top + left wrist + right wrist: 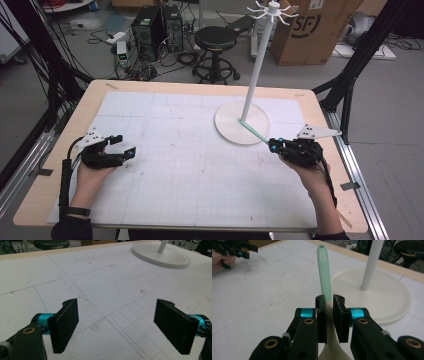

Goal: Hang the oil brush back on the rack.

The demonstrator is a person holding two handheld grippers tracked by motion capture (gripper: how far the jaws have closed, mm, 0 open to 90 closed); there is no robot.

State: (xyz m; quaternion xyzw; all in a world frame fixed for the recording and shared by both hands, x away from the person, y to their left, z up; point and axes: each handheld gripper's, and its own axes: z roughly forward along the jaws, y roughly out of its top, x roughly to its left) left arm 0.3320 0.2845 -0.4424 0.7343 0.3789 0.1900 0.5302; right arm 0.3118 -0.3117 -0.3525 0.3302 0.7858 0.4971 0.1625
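My right gripper [329,302] is shut on a spoon-like utensil [323,270] with a mint-green handle and a cream head. In the high view the right gripper [272,145] holds the green handle [252,131] slanting up-left over the round base [227,125] of a white hook stand [260,55]. The handle's end has a small hole. My left gripper [127,146] rests at the left of the white mat, jaws wide apart with nothing between them. Its two black pads [65,322] hover just over the bare mat, far from the stand's base [160,257].
The white gridded mat [185,165] covers a wooden table [90,95]. The stand's pole [372,262] rises just right of the held handle, topped by white hooks [272,10]. A stool [215,40], computers and a cardboard box [315,30] stand on the floor beyond.
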